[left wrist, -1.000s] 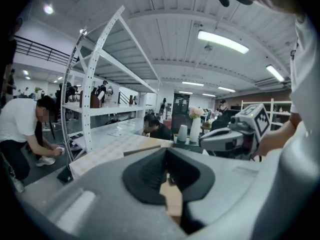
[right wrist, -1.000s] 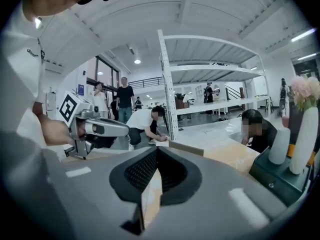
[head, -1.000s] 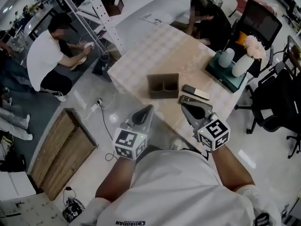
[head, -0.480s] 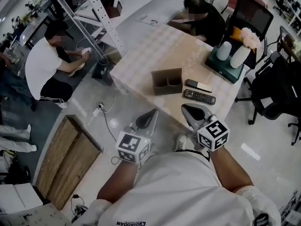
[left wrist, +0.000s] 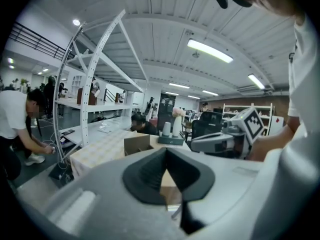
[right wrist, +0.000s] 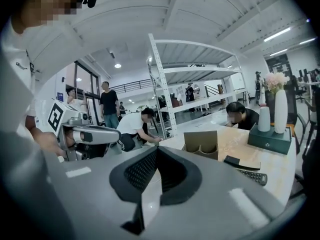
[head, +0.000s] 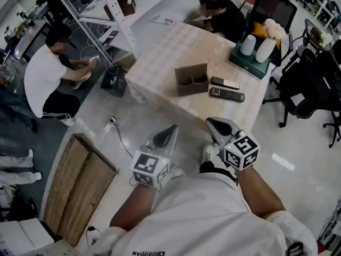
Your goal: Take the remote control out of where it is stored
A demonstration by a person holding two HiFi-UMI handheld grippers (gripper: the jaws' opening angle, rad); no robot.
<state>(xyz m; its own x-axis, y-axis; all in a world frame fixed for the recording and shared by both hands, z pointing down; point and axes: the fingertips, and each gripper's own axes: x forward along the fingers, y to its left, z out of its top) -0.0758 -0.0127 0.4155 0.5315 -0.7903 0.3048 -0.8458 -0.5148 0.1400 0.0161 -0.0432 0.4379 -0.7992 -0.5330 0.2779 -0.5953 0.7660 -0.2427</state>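
A brown two-compartment holder [head: 192, 79] stands on the light checked table [head: 160, 63]. To its right two remote controls lie flat on the tabletop: a black buttoned one [head: 227, 94] and a slimmer one [head: 225, 82] behind it. My left gripper [head: 171, 128] and right gripper [head: 210, 121] hang over the floor, well short of the table, both shut and empty. In the right gripper view the shut gripper [right wrist: 156, 149] points toward the holder [right wrist: 201, 143] and the black remote [right wrist: 252, 176]. In the left gripper view its gripper [left wrist: 165, 149] is shut too, with the holder [left wrist: 137, 144] far ahead.
A green tray with white vases [head: 250, 63] sits at the table's far right corner. Office chairs [head: 298, 84] stand to the right. A wooden pallet [head: 80, 185] lies on the floor at left, by a metal rack [head: 101, 25]. One person crouches at left [head: 48, 73], another sits behind the table [head: 218, 15].
The table has slid away up the head view: I have backed off from it. Both grippers stay shut and now hang over the floor instead of the table's near edge.
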